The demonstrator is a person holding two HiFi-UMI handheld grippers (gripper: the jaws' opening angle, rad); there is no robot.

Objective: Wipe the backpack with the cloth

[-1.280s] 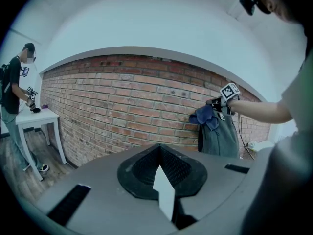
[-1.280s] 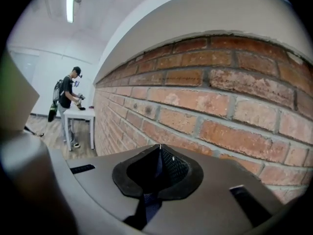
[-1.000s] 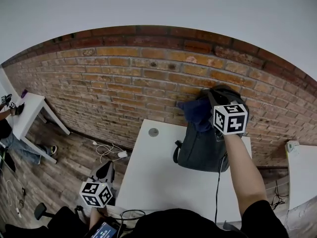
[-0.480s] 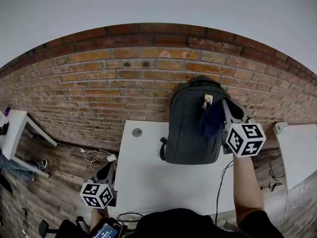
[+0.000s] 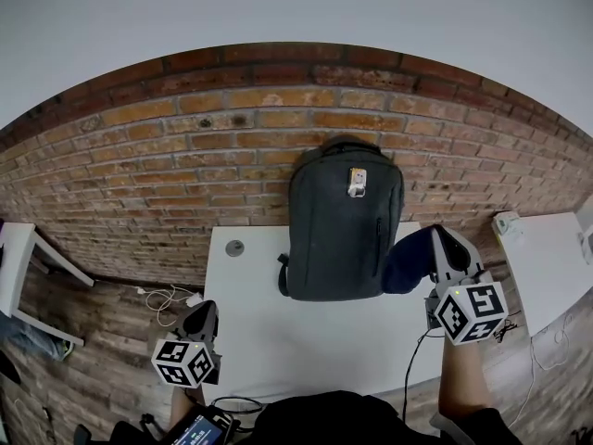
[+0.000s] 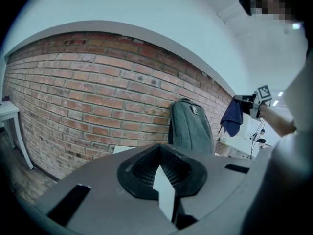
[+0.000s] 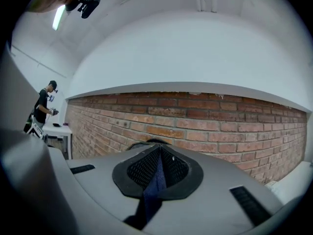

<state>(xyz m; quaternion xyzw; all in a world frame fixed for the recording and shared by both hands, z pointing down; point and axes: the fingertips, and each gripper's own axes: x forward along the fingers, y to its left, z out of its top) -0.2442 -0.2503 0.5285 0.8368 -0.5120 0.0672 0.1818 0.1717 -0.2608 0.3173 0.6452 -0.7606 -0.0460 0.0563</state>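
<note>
**Cloth held just off the backpack's right side**

Closest to you, your left gripper (image 5: 198, 316) sits off the front left corner of the table. Its jaws are pressed together with nothing between them. A pale cable (image 5: 167, 297) lies loose on the wooden floor (image 5: 102, 332) beyond it.

The white table (image 5: 278, 332) is bare across its front half, so you have open room between yourself and the backpack. Only a small round grommet (image 5: 234, 247) sits near the back left edge. Your right gripper (image 5: 436, 247) is over the table's right edge. Its jaws are clamped on a dark blue cloth (image 5: 408, 265) that hangs bunched from them.

The backpack (image 5: 341, 230) stands upright at the back of the table, a little right of centre, against the brick wall (image 5: 185, 146). It is dark grey, with a small pale label (image 5: 357, 182) high on its front. A strap (image 5: 283, 276) loops out at its lower left side.

In the head view the cloth's edge seems to meet the backpack's lower right side. The left gripper view shows a clear gap between them, with the cloth hanging free.

Only the right gripper view shows the blue fabric running down the slit between that gripper's jaws, with the backpack's rounded top just peeping over them. Far off to its left, a person (image 7: 45, 106) stands by another white table.
</note>
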